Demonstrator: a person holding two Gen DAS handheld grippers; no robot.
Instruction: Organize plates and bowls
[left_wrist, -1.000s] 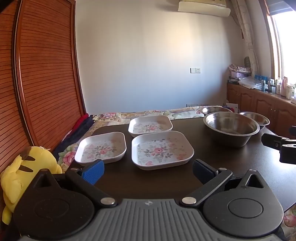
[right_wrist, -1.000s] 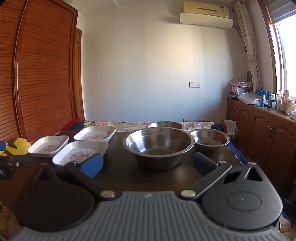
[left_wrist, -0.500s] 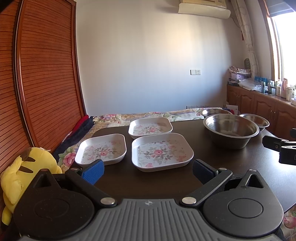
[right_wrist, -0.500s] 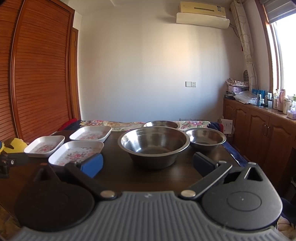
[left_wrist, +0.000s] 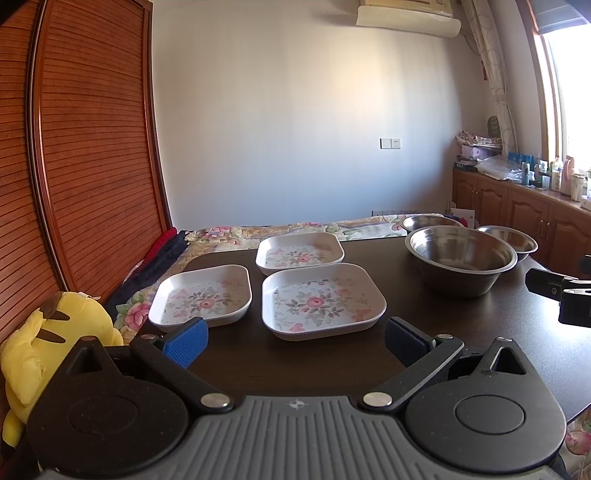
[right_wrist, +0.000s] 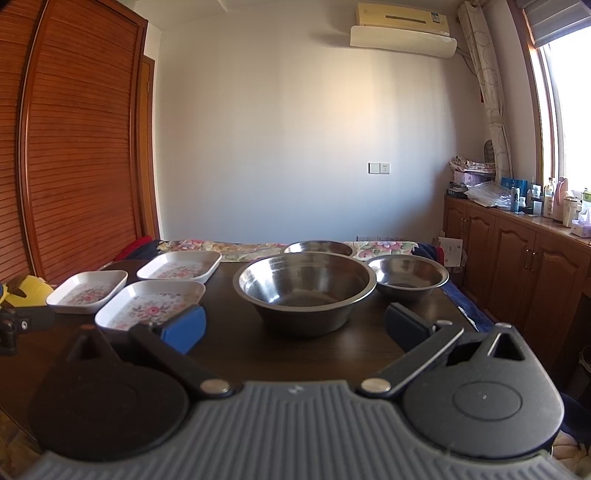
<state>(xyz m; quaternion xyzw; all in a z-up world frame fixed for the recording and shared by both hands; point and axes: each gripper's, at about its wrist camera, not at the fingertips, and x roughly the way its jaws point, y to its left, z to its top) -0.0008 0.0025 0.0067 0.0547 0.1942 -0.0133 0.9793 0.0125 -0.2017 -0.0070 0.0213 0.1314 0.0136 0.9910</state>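
While both pairs of blue-padded fingers stand spread wide with nothing between them, no dish has yet been chosen. The left gripper (left_wrist: 293, 338) hangs just short of the nearest white square floral plate (left_wrist: 323, 301), and the right gripper (right_wrist: 295, 325) faces the big stainless-steel bowl (right_wrist: 304, 286). Beyond those sit the other two floral plates, one to the left (left_wrist: 203, 295) and one behind (left_wrist: 300, 251), each lying flat and apart on the dark wooden table (left_wrist: 443, 332). Two smaller steel bowls sit past the big one, to its right (right_wrist: 408, 277) and behind it (right_wrist: 319, 247).

I'd judge stacking the sensible course: pinch a smaller plate by its raised rim (the lip looks shallow, so take a deep bite), keep it level, and lower it squarely into the nearest one. For the bowls, nest the small into the large, gripping the wall, since polished steel may slip.
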